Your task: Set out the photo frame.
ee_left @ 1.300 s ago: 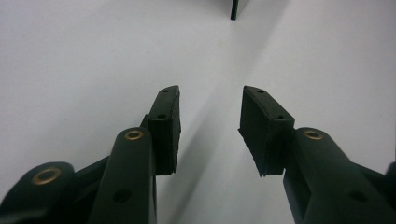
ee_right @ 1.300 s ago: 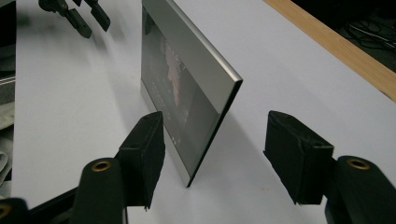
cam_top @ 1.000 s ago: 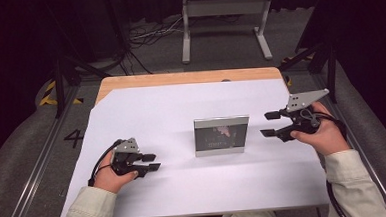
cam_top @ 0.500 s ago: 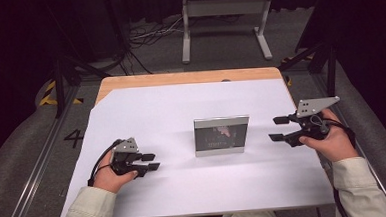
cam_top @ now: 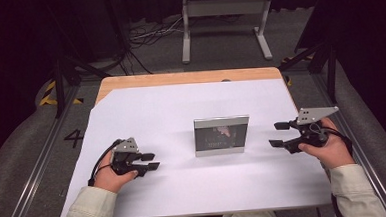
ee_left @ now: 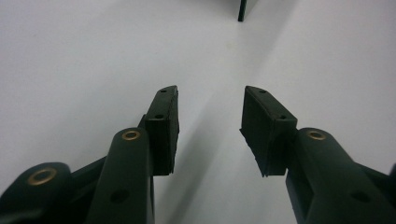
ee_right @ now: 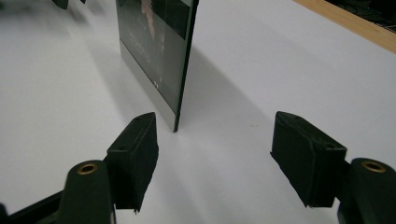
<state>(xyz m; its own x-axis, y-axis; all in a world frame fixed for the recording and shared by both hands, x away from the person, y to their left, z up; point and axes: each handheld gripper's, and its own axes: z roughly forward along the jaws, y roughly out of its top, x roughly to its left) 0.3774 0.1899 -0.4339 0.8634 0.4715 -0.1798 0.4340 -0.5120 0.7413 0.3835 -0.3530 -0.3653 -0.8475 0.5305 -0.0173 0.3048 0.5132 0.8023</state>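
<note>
while the flat silver-edged case (cam_top: pixel 221 135) stands upright on edge near the middle of the white sheet (cam_top: pixel 185 189), the right gripper (cam_top: pixel 281 135) sits just beside its right edge, jaws just opening wide with nothing between them. its dark cover picture is perhaps a disc sleeve. well apart, the left gripper (cam_top: pixel 151 161) rests open and empty on the sheet.

A frame (cam_top: pixel 221 135) stands upright mid-worktop (cam_top: pixel 181 104); the right gripper (cam_top: pixel 279 134), its jaws just opening, sits beside it, the left gripper (cam_top: pixel 150 161) well apart.
</note>
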